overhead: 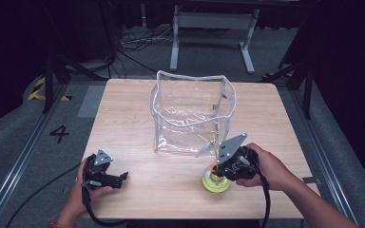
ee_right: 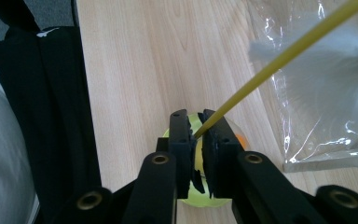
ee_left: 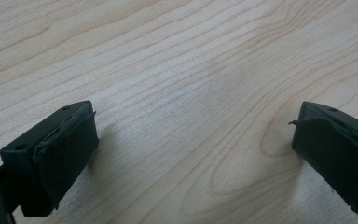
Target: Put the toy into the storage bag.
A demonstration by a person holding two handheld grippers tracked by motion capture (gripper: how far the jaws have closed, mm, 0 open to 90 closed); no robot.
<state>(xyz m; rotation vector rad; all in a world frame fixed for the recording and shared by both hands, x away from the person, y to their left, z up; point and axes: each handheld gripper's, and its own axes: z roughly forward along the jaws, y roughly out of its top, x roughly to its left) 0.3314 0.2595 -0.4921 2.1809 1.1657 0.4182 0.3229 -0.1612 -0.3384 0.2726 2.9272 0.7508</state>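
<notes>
A toy with a round yellow-green base stands on the wooden table near its front right, just before a clear plastic bag. A thin yellow stick rises from the base and ends in a pale feathery tuft. My right gripper is over the base, shut on the stick low down; from the high view it is held by a hand from the right. My left gripper rests open over bare wood at the front left, holding nothing.
The clear bag stands upright and open-topped at the table's middle. Cables trail from both grippers over the front edge. Beyond the table are a grey floor, metal stand legs and loose cables.
</notes>
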